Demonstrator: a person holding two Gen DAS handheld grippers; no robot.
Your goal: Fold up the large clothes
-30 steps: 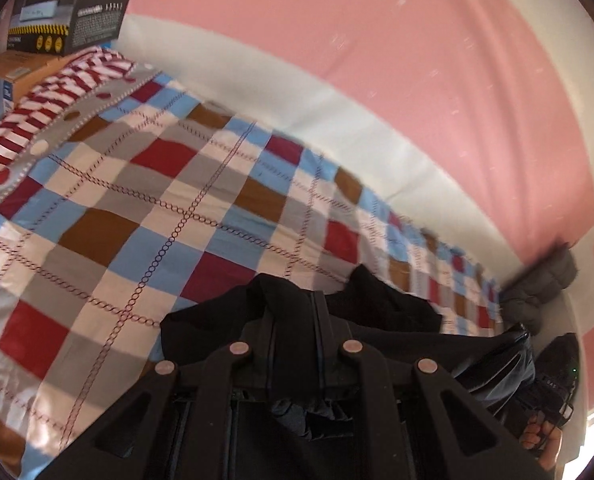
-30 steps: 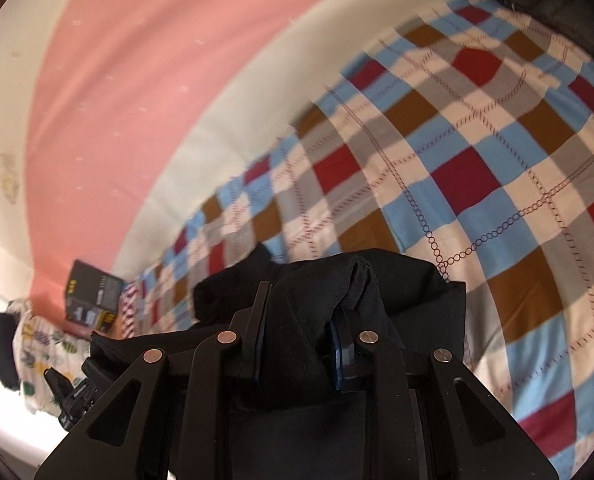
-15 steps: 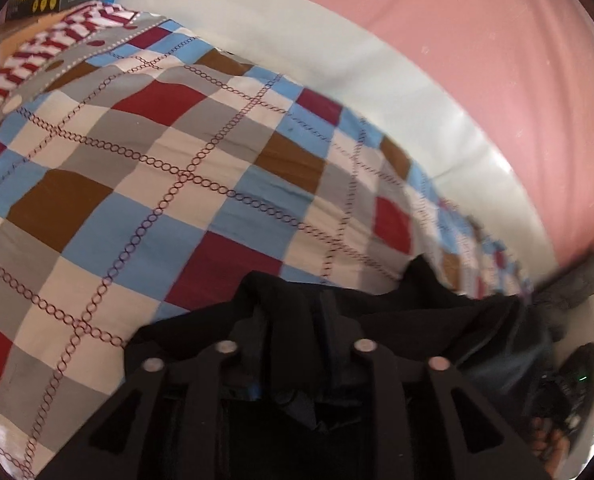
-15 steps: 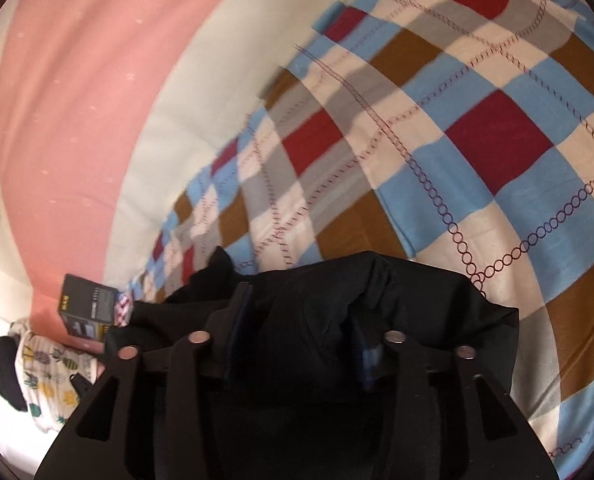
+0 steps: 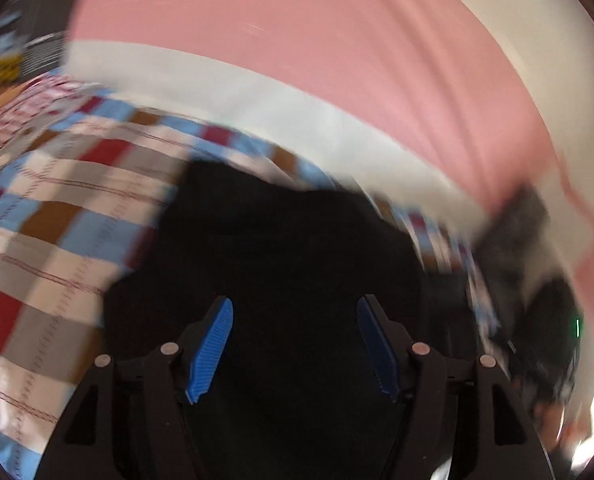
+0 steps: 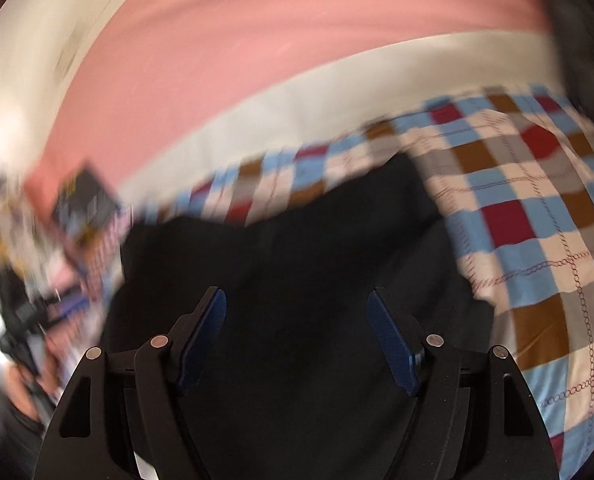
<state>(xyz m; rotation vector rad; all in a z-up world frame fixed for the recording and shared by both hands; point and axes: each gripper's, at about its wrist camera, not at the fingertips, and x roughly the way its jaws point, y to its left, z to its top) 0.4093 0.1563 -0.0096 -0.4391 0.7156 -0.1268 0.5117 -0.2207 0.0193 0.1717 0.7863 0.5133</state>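
Black garment (image 5: 281,264), lying mid-frame on the checked bedspread (image 5: 57,216): we are opening both the left gripper (image 5: 293,344) and right gripper (image 6: 297,340) wide, nothing pinched, and are risking the released fold slumping.

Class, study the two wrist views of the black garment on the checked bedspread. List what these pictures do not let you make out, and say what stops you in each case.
- Black garment: its type and folds, both views; uniformly dark, bottom edge hidden behind the gripper frames.
- Dark box: its print, left wrist view; motion blur, cut by the edge.
- Left-edge clutter: right wrist view; smeared by blur.
- Dark bundle: left wrist view; blurred beyond naming.
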